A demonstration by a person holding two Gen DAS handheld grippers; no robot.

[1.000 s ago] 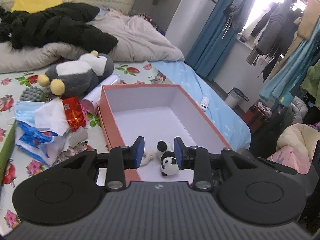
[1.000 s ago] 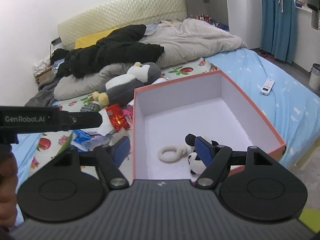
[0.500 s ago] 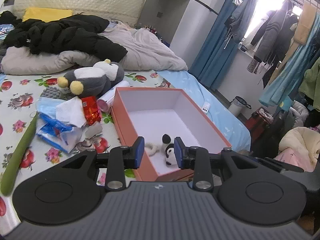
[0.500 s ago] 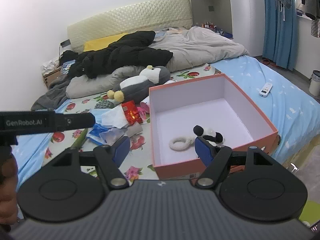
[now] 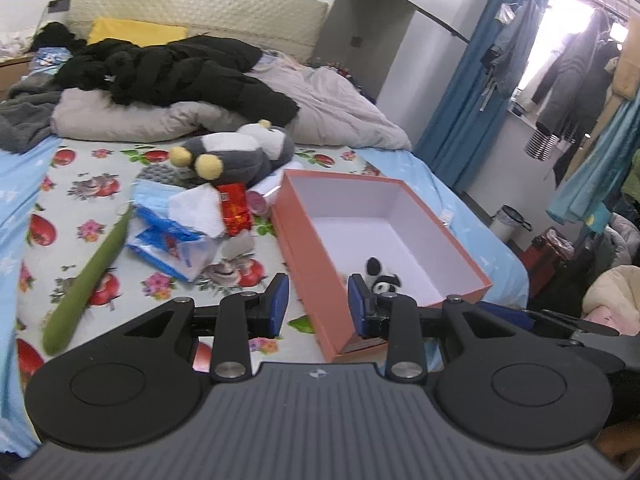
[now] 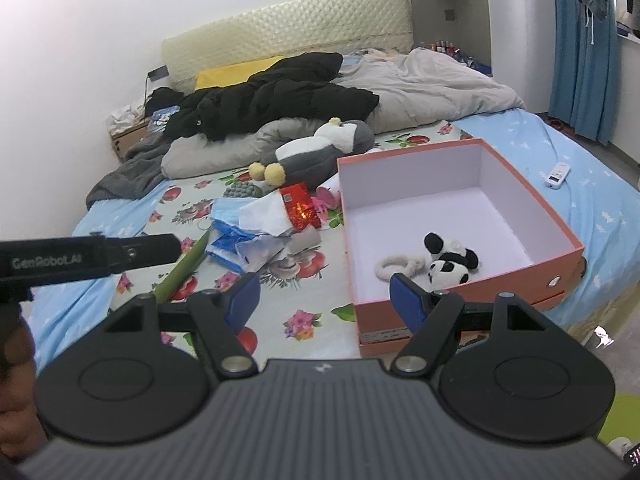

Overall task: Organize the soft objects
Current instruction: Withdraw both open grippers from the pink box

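The left gripper (image 5: pixel 318 306) is built of matte black plastic with a ribbed grey base; two round black discs are set at its sides; blue pads (image 5: pixel 279 301) are fitted on the finger ends; silver screws are seen at the linkage pivots. The right gripper (image 6: pixel 325 300) is made alike; a black bar printed "GenRobot.AI" is seen at its left; bare skin of a hand (image 6: pixel 16 372) is glimpsed below it.

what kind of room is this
Most likely a lived-in bedroom. A bed with a padded headboard fills the view, a rumpled duvet and a black coat are heaped on it, and clothes hang by the window.
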